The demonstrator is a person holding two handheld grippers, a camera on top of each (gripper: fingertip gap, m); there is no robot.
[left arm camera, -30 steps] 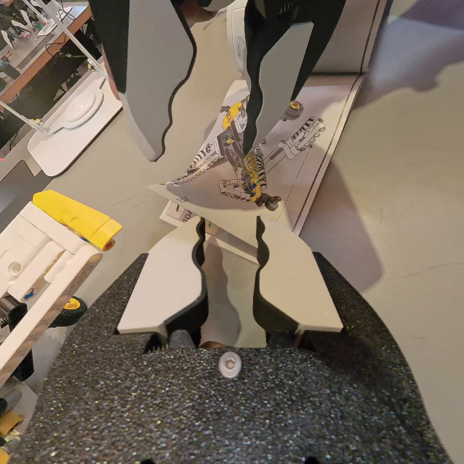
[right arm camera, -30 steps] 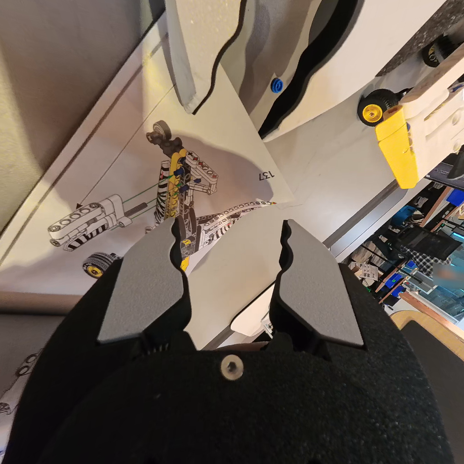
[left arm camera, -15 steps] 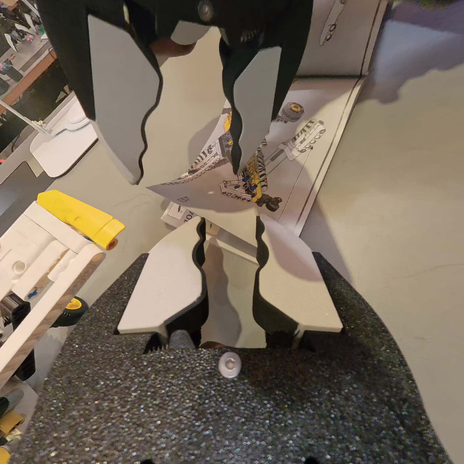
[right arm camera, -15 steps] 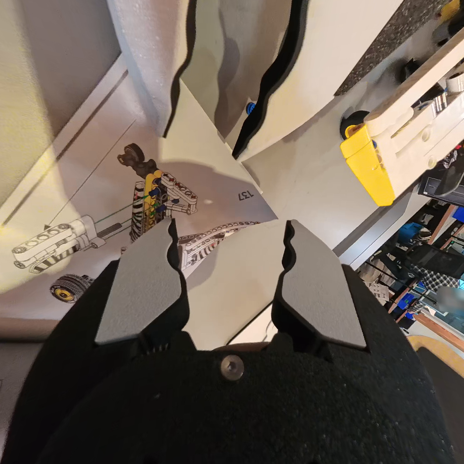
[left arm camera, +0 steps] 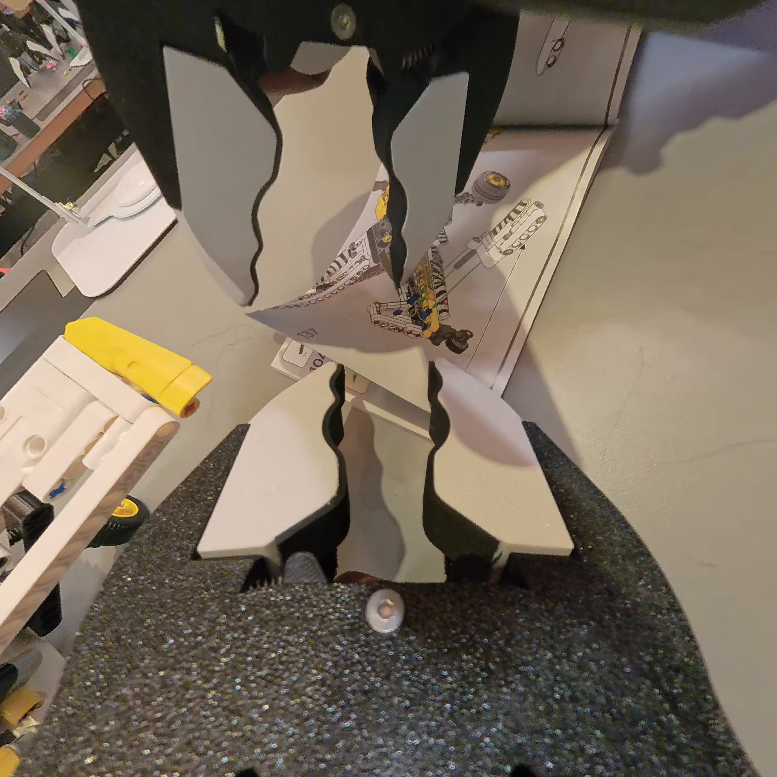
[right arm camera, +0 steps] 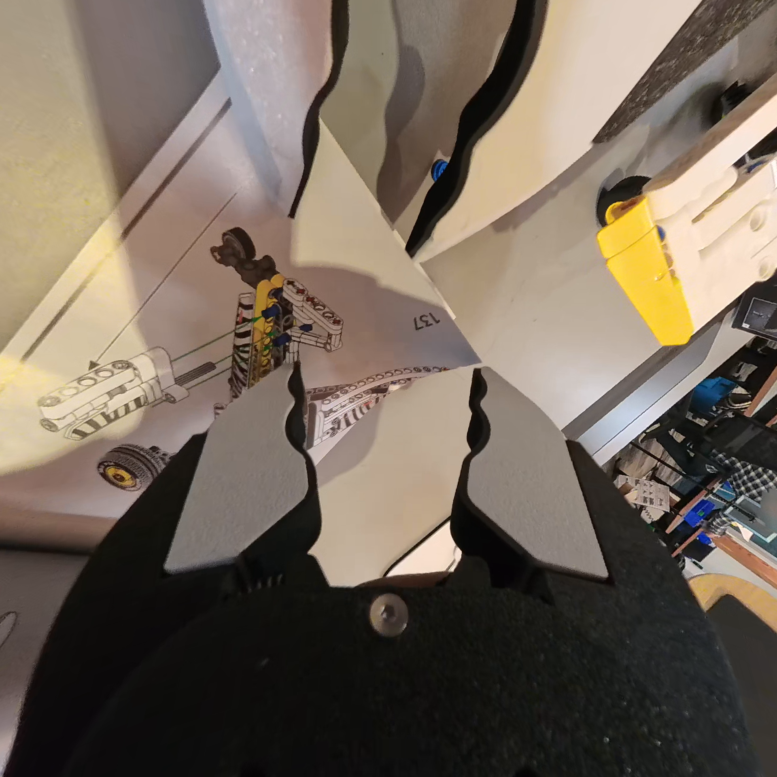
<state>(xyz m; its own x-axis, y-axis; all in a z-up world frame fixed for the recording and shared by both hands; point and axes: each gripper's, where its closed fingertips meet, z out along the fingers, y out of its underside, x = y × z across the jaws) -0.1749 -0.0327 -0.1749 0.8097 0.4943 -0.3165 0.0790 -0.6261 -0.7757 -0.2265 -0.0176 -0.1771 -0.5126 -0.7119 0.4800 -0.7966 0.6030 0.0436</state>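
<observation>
An open instruction booklet (left arm camera: 504, 294) lies on the grey table (left arm camera: 672, 420). One page (left arm camera: 336, 323) curls up from it, its loose corner pointing left; it also shows in the right wrist view (right arm camera: 378, 319). My right gripper (right arm camera: 384, 370) is open, and the curled page rises between its fingers. In the left wrist view the right gripper (left arm camera: 321, 290) comes down from above, and one finger (left arm camera: 420, 189) has its tip on the page. My left gripper (left arm camera: 387, 370) is open at the booklet's near edge, with the lifted page just ahead of its tips. It faces the right gripper (right arm camera: 353, 231).
A white and yellow brick model (left arm camera: 126, 370) with a small yellow-hubbed wheel (left arm camera: 122, 517) stands left of the left gripper; it also shows at the right wrist view's upper right (right arm camera: 643, 269). A white flat stand (left arm camera: 113, 235) lies far left. Shelves and clutter lie beyond the table edge (right arm camera: 714, 483). Some 6 centimeters of space lies between my two pairs of fingers.
The right gripper has come closer to the left gripper and lower over the page. The page's curl now stands between its fingers. The left gripper has stayed put.
</observation>
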